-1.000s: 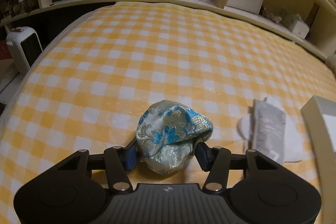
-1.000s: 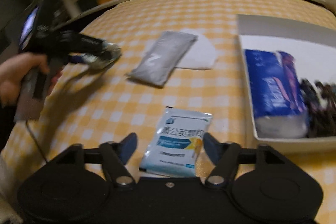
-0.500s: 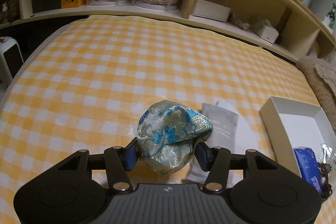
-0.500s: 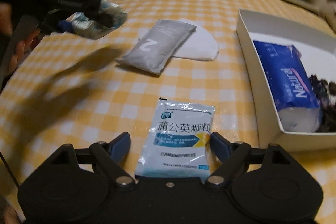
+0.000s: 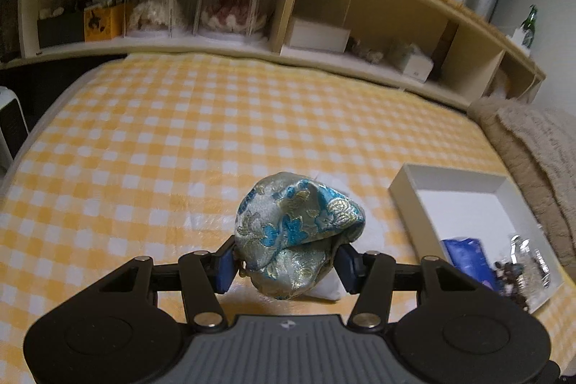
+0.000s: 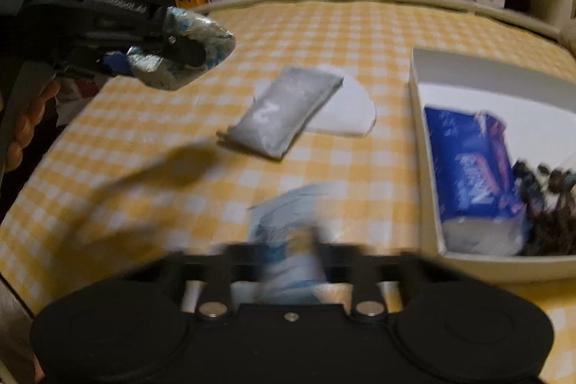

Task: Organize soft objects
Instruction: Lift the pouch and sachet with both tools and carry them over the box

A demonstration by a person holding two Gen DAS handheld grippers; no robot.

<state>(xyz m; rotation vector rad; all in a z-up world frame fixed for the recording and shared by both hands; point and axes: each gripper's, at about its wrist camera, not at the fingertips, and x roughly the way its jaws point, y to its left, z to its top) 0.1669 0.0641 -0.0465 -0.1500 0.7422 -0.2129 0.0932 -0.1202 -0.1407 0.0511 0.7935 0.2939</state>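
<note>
My left gripper (image 5: 288, 263) is shut on a blue-and-gold brocade pouch (image 5: 295, 233) and holds it in the air above the yellow checked bed. The right wrist view shows that same left gripper (image 6: 169, 51) with the pouch (image 6: 201, 35) at upper left. My right gripper (image 6: 289, 261) is motion-blurred, its fingers drawn in on a white-and-blue sachet (image 6: 288, 222) that buckles between them. A grey packet (image 6: 284, 110) lies on a white pad (image 6: 349, 114) in mid-bed. On the right, the white box (image 6: 417, 103) holds a blue tissue pack (image 6: 471, 168) and a clear bag of dark pieces (image 6: 547, 200).
The same white box (image 5: 406, 197) lies to the right of the pouch, near a beige blanket (image 5: 532, 150). Shelves with boxed dolls (image 5: 234, 9) line the far edge of the bed. A white heater (image 5: 9, 125) stands off the left side. A hand (image 6: 21, 132) grips the left tool.
My left gripper has carried the pouch up and to the right, bringing the white box into its view. My right gripper's fingers have closed in on the sachet, which now crumples.
</note>
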